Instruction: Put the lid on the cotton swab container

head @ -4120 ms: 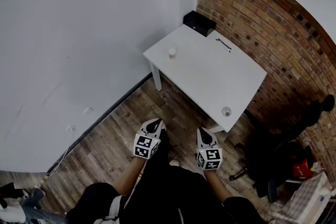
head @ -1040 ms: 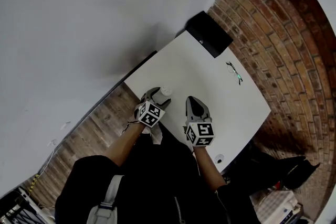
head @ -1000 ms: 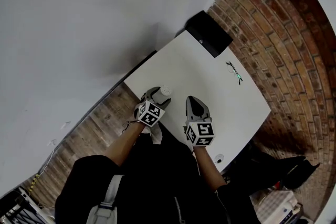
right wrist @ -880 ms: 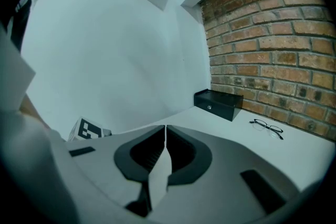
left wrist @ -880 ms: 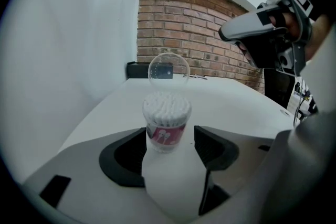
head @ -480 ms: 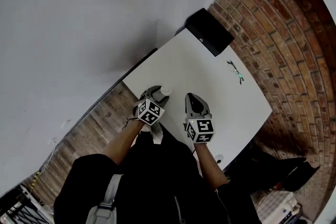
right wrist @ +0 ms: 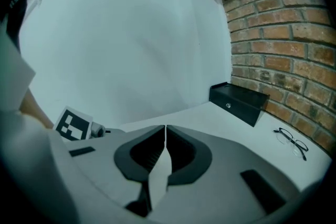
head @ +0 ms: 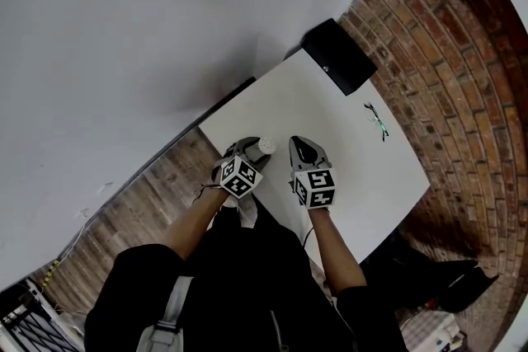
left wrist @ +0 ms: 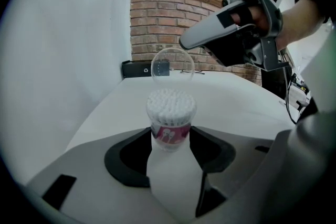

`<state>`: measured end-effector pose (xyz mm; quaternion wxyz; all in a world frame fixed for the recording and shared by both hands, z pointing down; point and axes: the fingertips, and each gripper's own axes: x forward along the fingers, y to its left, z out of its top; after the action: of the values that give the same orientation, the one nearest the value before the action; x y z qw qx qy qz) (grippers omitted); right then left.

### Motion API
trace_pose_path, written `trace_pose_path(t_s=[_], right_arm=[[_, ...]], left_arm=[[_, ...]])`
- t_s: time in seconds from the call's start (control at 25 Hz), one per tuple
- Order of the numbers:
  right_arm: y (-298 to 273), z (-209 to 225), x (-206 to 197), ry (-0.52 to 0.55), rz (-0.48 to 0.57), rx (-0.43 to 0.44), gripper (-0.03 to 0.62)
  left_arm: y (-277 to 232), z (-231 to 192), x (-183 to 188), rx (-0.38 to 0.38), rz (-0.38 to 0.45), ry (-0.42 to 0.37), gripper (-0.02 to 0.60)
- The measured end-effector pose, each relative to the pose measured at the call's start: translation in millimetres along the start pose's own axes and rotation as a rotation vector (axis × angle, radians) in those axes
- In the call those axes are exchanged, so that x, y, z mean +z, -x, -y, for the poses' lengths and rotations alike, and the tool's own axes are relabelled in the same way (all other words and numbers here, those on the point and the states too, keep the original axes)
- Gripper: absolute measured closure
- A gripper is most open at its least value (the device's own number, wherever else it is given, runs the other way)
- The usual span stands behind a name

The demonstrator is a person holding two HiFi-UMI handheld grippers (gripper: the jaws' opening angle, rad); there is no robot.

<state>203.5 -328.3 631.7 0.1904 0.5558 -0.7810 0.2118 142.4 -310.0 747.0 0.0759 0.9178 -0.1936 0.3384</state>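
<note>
Main risk: the lid hangs almost face-on, not flat, at 12 o'clock above the cotton swab container. If it comes down without being levelled, I'd expect it to land cocked on the rim or snag the swab heads, which fill the mouth right to the top.

Second risk: the clear lid looks to be held only by its rim at about 1 o'clock. Any side load while seating it could make it slip or pop out of the pinch.

Third risk: an off-axis push could tilt the container in its grip. It stands near the table edge at 7 o'clock in the head view, so a drop could reach the floor.

Left gripper: jaws have just been closing and are now partly open, clamped on the container body with the swabs up.

Right gripper: jaws nearly together with a hairline gap, apparently pinching the lid rim. The lid itself isn't visible in its own view.
</note>
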Motion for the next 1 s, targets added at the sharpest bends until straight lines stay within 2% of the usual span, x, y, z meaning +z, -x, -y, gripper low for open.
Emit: trace_pose_path(t_s=[0.24,1.0], right_arm=[[-14.7,-13.5,-8.2,0.064,-0.054,0.048,0.571],[-28.8,-55.5,-30.0,0.122,-0.128,0.147,0.571]], left_arm=[[0.5,-0.4,0.1,0.005,0.007,0.016,0.343],[-0.5,-1.1,-0.3,0.004,0.002,0.02,0.343]])
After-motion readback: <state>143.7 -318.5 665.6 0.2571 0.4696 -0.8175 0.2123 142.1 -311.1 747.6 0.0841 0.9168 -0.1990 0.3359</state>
